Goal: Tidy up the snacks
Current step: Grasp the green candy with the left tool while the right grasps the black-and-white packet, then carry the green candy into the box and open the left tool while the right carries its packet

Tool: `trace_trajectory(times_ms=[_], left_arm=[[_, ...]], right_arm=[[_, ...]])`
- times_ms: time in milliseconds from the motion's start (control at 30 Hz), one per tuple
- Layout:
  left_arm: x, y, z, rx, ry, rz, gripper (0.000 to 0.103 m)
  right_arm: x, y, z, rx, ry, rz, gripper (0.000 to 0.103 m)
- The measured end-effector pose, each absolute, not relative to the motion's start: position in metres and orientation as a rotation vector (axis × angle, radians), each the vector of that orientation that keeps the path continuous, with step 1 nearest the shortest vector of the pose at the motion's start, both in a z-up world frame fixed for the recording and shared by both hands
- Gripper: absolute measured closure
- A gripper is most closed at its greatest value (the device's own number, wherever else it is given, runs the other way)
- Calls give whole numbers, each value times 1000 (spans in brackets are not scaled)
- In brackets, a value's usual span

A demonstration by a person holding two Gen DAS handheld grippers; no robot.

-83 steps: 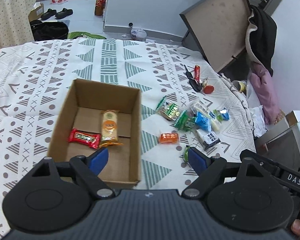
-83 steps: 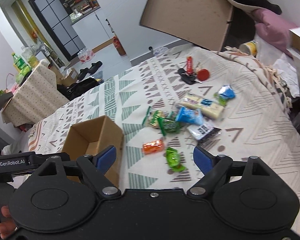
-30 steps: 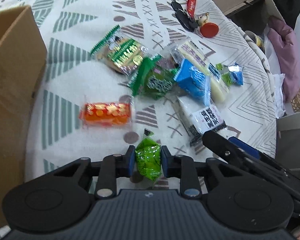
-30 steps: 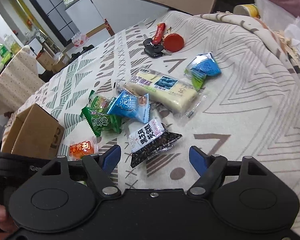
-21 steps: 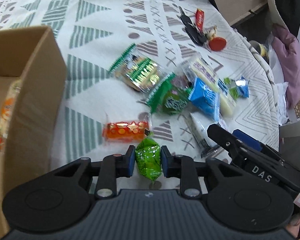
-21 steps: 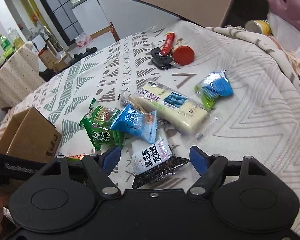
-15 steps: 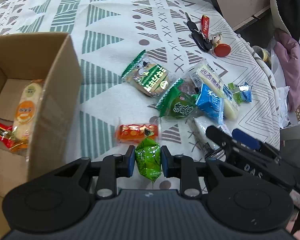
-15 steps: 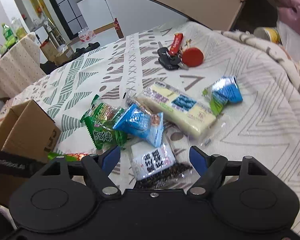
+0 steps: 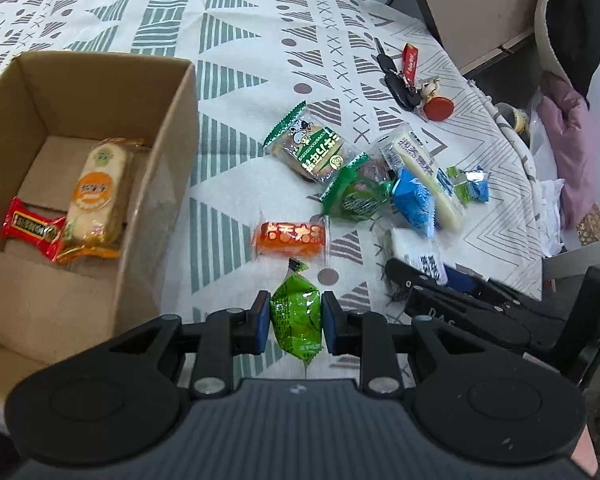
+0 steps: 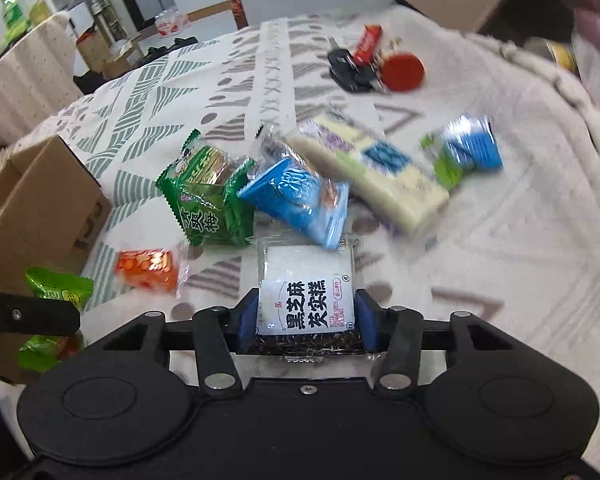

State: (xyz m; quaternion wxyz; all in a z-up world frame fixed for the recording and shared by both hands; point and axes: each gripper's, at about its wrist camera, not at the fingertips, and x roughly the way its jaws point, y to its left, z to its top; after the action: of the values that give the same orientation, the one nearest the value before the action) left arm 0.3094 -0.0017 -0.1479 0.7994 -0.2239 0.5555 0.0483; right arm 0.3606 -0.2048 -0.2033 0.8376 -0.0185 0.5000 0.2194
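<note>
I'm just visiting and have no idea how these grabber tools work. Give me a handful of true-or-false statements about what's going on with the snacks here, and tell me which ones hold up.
1. The left gripper is shut on a green snack packet. True.
2. The cardboard box has nothing in it. False: a red packet and an orange-labelled cake lie inside.
3. The right gripper is closed on the black sesame cake. True.
4. The orange packet is already in the box. False: it lies on the patterned cloth beside the box.
5. A bunch of keys lies beyond the snacks. True.
</note>
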Motion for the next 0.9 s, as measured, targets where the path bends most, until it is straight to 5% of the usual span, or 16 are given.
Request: trace_trajectory(times_ms=[900], left_arm=[[244, 14, -99, -492, 1099, 55, 77]], right_arm=[[272, -196, -122, 49, 1041, 442, 58]])
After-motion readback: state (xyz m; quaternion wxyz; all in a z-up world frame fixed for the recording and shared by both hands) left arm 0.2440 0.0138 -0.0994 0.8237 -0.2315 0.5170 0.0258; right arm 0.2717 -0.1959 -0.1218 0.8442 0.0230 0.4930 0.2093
